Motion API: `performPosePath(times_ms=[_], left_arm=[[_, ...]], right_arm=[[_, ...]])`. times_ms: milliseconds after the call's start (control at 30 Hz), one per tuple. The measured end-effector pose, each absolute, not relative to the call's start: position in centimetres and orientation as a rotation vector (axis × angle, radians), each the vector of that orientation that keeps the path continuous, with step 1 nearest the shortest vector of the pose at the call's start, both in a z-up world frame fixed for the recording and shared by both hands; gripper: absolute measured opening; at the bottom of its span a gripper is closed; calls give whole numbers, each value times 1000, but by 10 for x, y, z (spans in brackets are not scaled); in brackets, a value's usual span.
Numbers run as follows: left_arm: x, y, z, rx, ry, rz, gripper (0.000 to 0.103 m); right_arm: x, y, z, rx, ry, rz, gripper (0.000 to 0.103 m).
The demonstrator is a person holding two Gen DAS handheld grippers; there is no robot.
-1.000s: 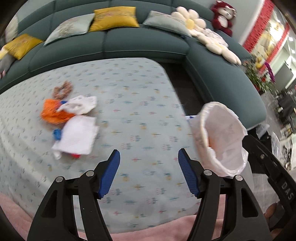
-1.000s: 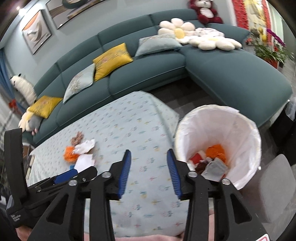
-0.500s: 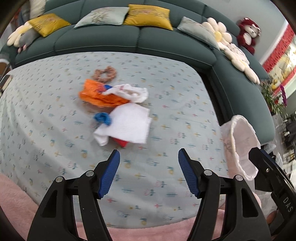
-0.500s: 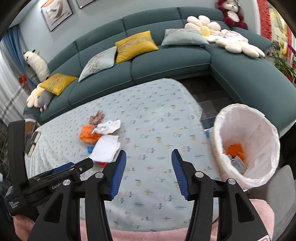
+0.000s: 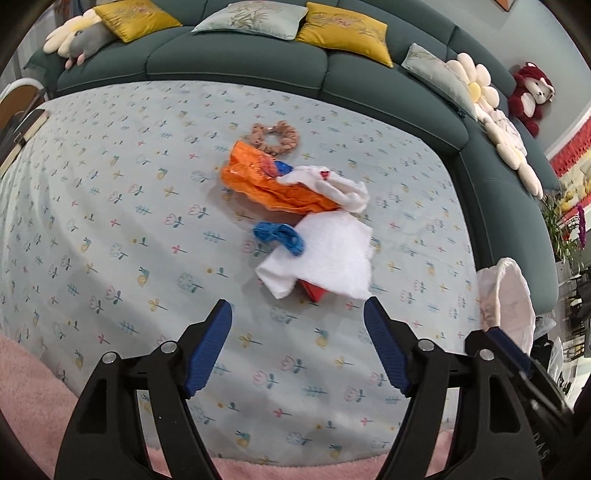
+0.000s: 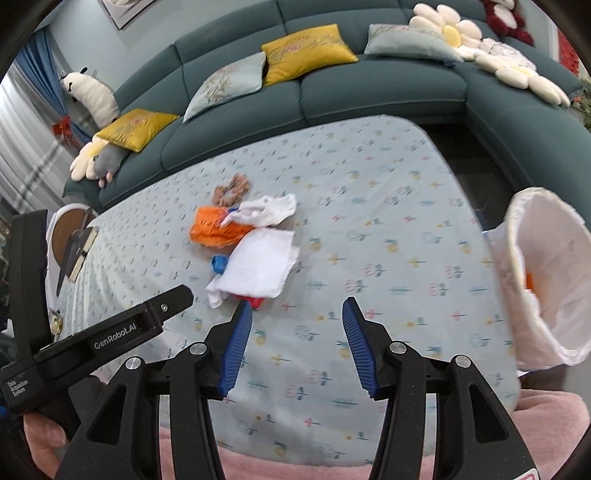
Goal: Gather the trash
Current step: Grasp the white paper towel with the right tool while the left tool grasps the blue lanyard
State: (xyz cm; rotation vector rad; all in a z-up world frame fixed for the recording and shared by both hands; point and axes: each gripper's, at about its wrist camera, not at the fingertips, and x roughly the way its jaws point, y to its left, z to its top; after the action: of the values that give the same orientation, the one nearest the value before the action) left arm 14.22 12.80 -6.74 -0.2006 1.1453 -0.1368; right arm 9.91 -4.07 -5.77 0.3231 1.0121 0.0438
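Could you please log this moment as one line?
left claw: open, empty | right claw: open, empty | trash pile: on table | bin: right

Pale blue tablecloth (image 5: pixel 147 206) sprinkled with small flowers; orange wrapper (image 5: pixel 273 184), white cloth (image 5: pixel 328 254), blue scrap (image 5: pixel 279 236) atop; teal sofa (image 5: pixel 229 62), yellow cushions (image 5: pixel 343 31)

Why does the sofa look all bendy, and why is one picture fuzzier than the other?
Both wrist cameras have fisheye lenses, so in the left wrist view the sofa curves like a bow and dark corners ring the frame. The right wrist view is smeared by motion: the tablecloth flowers and the trash bag look streaky, while the trash pile stays fairly crisp in the left view.
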Motion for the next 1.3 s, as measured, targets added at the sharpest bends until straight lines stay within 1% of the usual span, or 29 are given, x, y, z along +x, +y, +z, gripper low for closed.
performPosePath(times_ms=[433,700,767,800,833,900,967,1000,1067,1100,1167,1200,1233,1267,1300], left_arm=[[183,163,-107,-274,1218,-97,71],[210,164,-120,-327,1236,-121,73],[215,161,-123,-335,1242,-127,73],[218,160,-124,-339,1243,-130,73],[221,159,-126,-342,1246,-133,73],[226,154,-131,-349,1256,-141,73],[230,149,-137,-354,1269,-155,72],[231,146,-139,-352,1276,-159,70],[232,139,-144,-344,1288,-182,55],[232,137,-146,-343,1294,-191,52],[231,133,-148,-354,1300,-212,31],[231,131,-148,-355,1302,-215,28],[230,130,-148,-356,1300,-216,24],[229,130,-147,-360,1298,-219,22],[228,130,-146,-365,1296,-222,21]], right_arm=[[154,-5,-111,351,1127,101,50],[183,6,-137,361,1168,122,49],[187,8,-142,363,1177,136,42],[188,9,-144,358,1184,143,29],[189,10,-147,355,1192,150,15],[189,10,-152,357,1206,160,1],[186,6,-154,357,1204,156,1],[184,5,-154,359,1202,156,1],[179,-2,-153,364,1198,151,1],[177,-5,-152,368,1197,145,1],[175,-10,-151,379,1192,139,1],[175,-14,-150,389,1192,134,3],[174,-17,-150,405,1194,135,11],[174,-19,-150,425,1198,138,15],[174,-21,-150,442,1198,142,22]])
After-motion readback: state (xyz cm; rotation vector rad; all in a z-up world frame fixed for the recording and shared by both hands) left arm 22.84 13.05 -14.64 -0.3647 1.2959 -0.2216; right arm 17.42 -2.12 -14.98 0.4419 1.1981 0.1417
